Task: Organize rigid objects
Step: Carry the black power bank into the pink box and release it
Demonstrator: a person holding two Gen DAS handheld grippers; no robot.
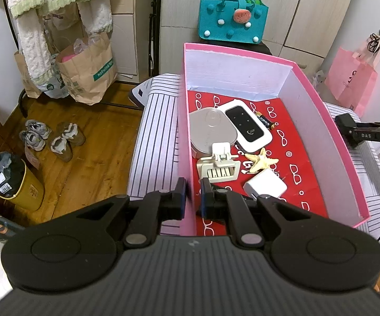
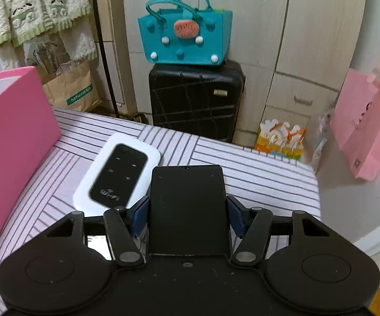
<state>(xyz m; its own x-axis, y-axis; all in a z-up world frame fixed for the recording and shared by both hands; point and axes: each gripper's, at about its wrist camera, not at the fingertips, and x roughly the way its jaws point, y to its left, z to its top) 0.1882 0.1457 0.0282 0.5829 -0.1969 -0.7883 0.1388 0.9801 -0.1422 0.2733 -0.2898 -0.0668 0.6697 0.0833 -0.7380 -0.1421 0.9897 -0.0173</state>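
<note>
**Box wall pinched, black slab between the other jaws**

The left gripper (image 1: 193, 193) is clamped shut on the near wall of the pink box (image 1: 321, 121). The right gripper (image 2: 187, 214) grips a flat black device (image 2: 187, 210) by its edges, low over the striped bed (image 2: 255, 173).

The smooth slab could slip if the pads bite unevenly.

In the box: one router (image 1: 247, 125), one silver case (image 1: 211, 131), one clip (image 1: 220, 166), one starfish (image 1: 261, 160), one charger (image 1: 265, 187), one battery (image 1: 266, 121). Outside, a second router (image 2: 117, 176) lies on the bed.

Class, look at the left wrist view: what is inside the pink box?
The pink box holds a grey case, white router, battery, cream clip, starfish and white charger. The left gripper covers the near corner.
</note>
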